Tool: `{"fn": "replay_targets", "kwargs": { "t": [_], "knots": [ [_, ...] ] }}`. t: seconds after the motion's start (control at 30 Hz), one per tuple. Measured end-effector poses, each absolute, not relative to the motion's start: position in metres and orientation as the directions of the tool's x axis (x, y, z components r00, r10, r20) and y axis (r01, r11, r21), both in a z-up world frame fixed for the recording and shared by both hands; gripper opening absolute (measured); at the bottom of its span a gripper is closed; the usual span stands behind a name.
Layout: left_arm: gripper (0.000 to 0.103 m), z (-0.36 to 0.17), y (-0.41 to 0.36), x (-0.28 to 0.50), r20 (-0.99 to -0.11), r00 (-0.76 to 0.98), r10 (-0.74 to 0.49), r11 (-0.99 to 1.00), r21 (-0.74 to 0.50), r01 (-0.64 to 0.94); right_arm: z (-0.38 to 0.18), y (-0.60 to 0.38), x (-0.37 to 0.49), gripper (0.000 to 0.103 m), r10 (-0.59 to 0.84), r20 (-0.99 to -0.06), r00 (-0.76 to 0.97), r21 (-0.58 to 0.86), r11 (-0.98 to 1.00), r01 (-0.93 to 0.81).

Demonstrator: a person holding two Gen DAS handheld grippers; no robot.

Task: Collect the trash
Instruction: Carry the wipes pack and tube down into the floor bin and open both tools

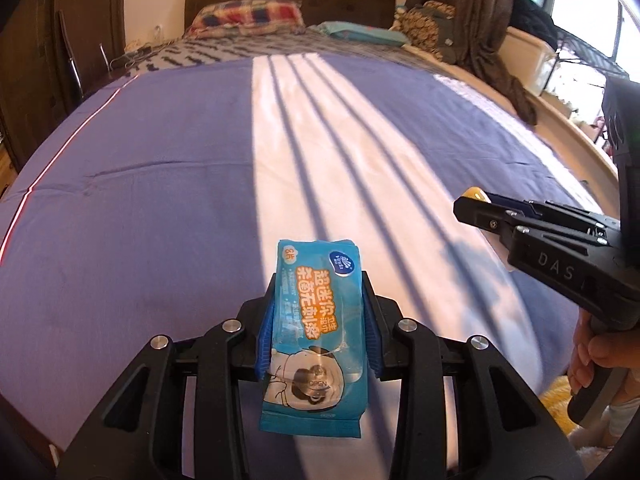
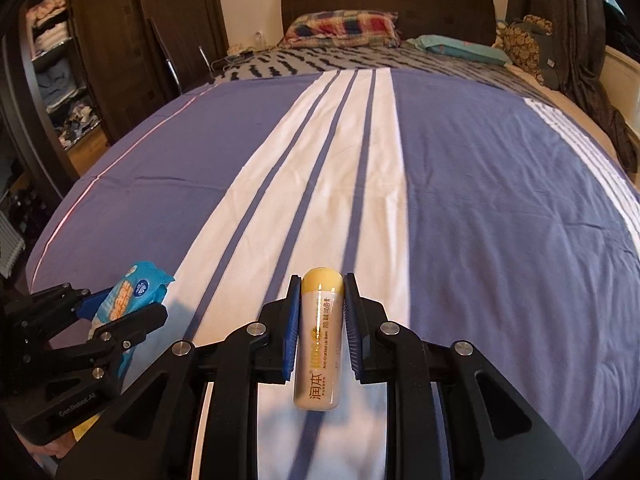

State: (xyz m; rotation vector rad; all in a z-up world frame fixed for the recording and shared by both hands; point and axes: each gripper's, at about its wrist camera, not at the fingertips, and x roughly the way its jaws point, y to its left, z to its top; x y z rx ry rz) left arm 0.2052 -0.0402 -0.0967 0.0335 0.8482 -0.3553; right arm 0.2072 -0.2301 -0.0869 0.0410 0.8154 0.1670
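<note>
Left gripper [image 1: 318, 320] pinches a blue plastic wet-wipe packet [image 1: 316, 332] lengthwise; right gripper [image 2: 322, 328] clamps a cream lip-balm tube with yellow cap [image 2: 320, 340] around its middle. Both items are held clear above the near edge of the purple-and-white striped bedspread [image 2: 480, 200], apparently gathered for disposal; no bin is visible.

purple sheet [image 2: 500, 220] covers the bed [image 2: 384, 4], pillows [image 2: 340, 28] atop.

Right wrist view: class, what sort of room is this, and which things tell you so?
A bedroom, most likely: a bed with a headboard, a pillow, and a wardrobe holding folded clothes.
</note>
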Motion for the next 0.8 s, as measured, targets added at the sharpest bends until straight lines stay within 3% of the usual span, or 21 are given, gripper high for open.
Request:
{"fn": "replay_targets", "kwargs": {
  "t": [0.5, 0.8],
  "knots": [
    [0.035, -0.083, -0.06, 0.082, -0.691, 0.617, -0.377, 0.909, -0.147, 0.391, -0.076, -0.268, 0.067, 0.022, 0.156, -0.653, 0.741, 0.11, 0.988, -0.11],
    [0.035, -0.113, -0.061, 0.026, -0.723, 0.583, -0.371, 0.902, -0.133, 0.41, -0.11, -0.271, 0.015, 0.022, 0.17, -0.688, 0.706, 0.146, 0.985, -0.095]
  ]
}}
